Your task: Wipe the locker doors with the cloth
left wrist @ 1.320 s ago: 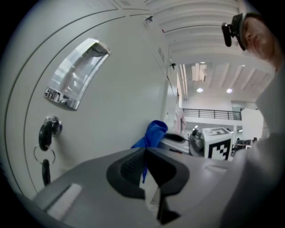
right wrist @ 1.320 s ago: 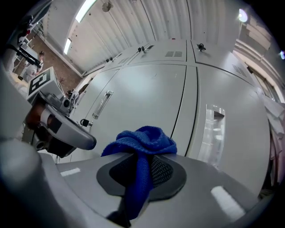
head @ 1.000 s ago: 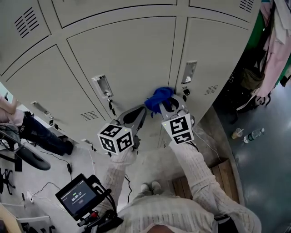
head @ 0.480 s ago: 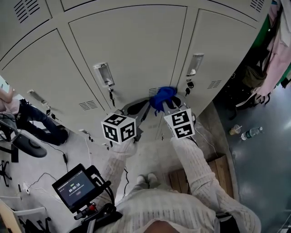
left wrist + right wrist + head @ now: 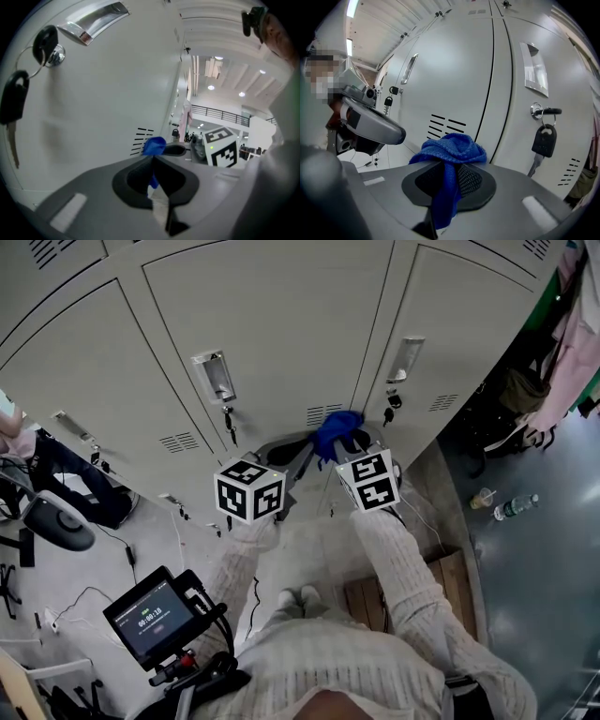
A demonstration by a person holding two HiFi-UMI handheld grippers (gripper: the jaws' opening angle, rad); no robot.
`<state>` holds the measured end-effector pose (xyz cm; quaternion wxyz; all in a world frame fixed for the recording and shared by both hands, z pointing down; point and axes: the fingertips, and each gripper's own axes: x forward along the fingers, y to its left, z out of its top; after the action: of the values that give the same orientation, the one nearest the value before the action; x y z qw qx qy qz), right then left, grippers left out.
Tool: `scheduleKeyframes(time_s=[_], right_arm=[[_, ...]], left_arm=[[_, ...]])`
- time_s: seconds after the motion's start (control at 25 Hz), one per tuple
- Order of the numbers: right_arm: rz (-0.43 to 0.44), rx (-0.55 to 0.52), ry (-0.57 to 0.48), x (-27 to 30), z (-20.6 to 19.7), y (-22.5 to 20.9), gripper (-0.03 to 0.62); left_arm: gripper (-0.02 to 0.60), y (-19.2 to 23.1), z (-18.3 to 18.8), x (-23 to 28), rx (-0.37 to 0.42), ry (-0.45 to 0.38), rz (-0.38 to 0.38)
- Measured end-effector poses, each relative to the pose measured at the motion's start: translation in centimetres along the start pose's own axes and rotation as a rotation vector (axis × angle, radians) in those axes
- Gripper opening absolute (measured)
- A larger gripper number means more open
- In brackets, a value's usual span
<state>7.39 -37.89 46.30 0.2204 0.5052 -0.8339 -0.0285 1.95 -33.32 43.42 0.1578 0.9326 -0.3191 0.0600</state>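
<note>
The blue cloth (image 5: 336,432) is bunched in my right gripper (image 5: 343,442), which is shut on it and holds it against the lower edge of the middle locker door (image 5: 281,334), just below the vent slots (image 5: 322,414). In the right gripper view the cloth (image 5: 451,144) bulges over the jaws of my right gripper (image 5: 451,161), in front of the door seam. My left gripper (image 5: 292,454) sits beside it to the left, jaws shut with nothing held. In the left gripper view, the cloth (image 5: 153,145) shows just past my left gripper (image 5: 153,161).
Keys hang from the locks (image 5: 228,423) (image 5: 389,412) under the recessed handles (image 5: 214,376). A key (image 5: 544,139) dangles right of the cloth. Clothes (image 5: 572,343) hang at the right. A bottle (image 5: 511,507) and a cup (image 5: 483,495) stand on the floor, and a timer screen (image 5: 155,620) is at lower left.
The right gripper has slid the cloth down the door, uncovering the vent slots above it. The left gripper has stayed alongside.
</note>
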Motion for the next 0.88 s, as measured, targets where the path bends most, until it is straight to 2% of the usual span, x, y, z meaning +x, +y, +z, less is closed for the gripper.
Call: scheduleKeyframes(time_s=[0.24, 0.56, 0.72, 0.88], right_arm=[[0.002, 0.007, 0.014, -0.9, 0.1, 0.0, 0.055], [0.051, -0.035, -0.116, -4.9, 2.9, 1.4, 0.055], [0.099, 0.029, -0.215, -8.0, 4.4, 3.2, 0.055], [0.141, 0.061, -0.293, -10.8, 5.6, 5.2, 0.057]], left_arm=[[0.005, -0.3, -0.2, 0.0, -0.014, -0.002, -0.01], [0.005, -0.5, -0.8, -1.0, -0.015, -0.014, -0.009], [0.005, -2.2, -0.9, -2.6, -0.005, -0.025, -0.018], [0.005, -4.1, -0.1, -4.9, 0.042, -0.055, -0.032]])
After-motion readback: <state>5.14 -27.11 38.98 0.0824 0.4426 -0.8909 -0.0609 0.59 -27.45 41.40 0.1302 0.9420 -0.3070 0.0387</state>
